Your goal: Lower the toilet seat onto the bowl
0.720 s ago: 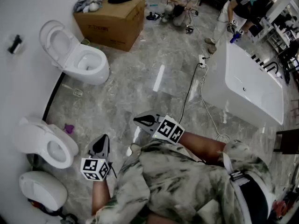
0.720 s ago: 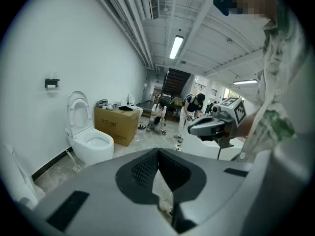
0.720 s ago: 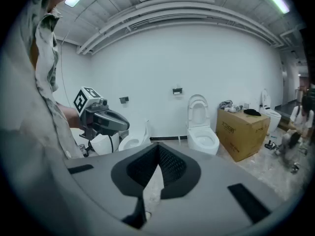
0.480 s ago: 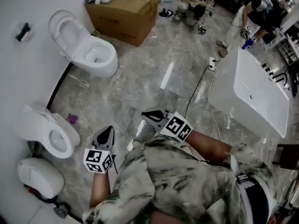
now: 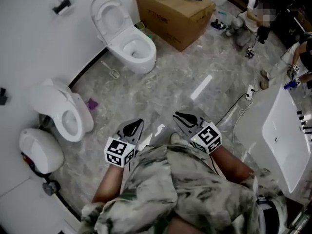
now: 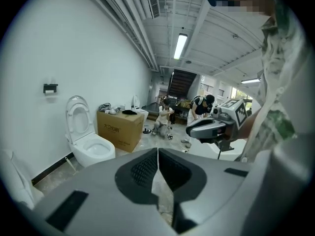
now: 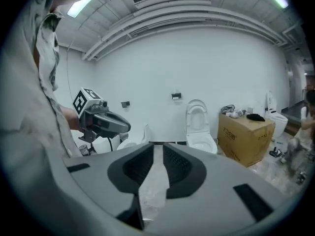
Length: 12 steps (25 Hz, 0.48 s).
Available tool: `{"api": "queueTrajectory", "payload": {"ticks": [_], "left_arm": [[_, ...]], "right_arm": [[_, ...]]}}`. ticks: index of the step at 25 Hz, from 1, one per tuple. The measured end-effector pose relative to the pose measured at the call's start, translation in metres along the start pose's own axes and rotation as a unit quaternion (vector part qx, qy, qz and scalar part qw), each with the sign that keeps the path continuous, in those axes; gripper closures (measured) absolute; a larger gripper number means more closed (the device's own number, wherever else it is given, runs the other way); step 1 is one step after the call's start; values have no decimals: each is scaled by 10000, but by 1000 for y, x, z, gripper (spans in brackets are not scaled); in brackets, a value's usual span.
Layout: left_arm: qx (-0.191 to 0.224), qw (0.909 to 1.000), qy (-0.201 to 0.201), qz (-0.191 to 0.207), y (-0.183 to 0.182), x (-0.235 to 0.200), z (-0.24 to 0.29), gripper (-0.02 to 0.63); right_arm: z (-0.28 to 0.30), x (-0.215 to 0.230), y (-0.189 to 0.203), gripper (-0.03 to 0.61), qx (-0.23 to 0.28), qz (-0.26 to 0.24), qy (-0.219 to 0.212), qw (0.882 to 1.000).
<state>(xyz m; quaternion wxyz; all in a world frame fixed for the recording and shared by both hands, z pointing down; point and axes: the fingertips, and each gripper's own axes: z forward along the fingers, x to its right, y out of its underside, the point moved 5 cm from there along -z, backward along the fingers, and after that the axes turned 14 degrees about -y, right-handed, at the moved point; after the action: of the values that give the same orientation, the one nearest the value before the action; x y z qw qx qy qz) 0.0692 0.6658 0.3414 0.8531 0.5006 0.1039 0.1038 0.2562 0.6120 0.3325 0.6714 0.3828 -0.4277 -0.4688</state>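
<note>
I've got my left gripper (image 5: 137,123) clenched empty, my right gripper (image 5: 178,115) barely ajar and empty, and the toilet seat (image 5: 108,14) upright at upper left.

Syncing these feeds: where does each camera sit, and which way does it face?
Head view: person's head, steeply down at floor; left tongs, right tongs, shirt.
Left gripper view: on left tongs, toward raised-seat toilet and cardboard box; own shut jaws.
Right gripper view: on right tongs, toward wall; own jaws.
Both gripper views share that toilet.
</note>
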Motion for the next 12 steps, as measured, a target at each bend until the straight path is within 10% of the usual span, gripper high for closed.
{"api": "queueTrajectory", "payload": {"ticks": [2, 12], "left_arm": [[41, 9998, -172, -25, -6, -1, 13, 589], [84, 9911, -1226, -521, -16, -8, 57, 460]], "right_arm": [[1, 16, -1, 430, -33, -16, -107, 9999], [-7, 75, 18, 428, -119, -39, -524, 9985]]}}
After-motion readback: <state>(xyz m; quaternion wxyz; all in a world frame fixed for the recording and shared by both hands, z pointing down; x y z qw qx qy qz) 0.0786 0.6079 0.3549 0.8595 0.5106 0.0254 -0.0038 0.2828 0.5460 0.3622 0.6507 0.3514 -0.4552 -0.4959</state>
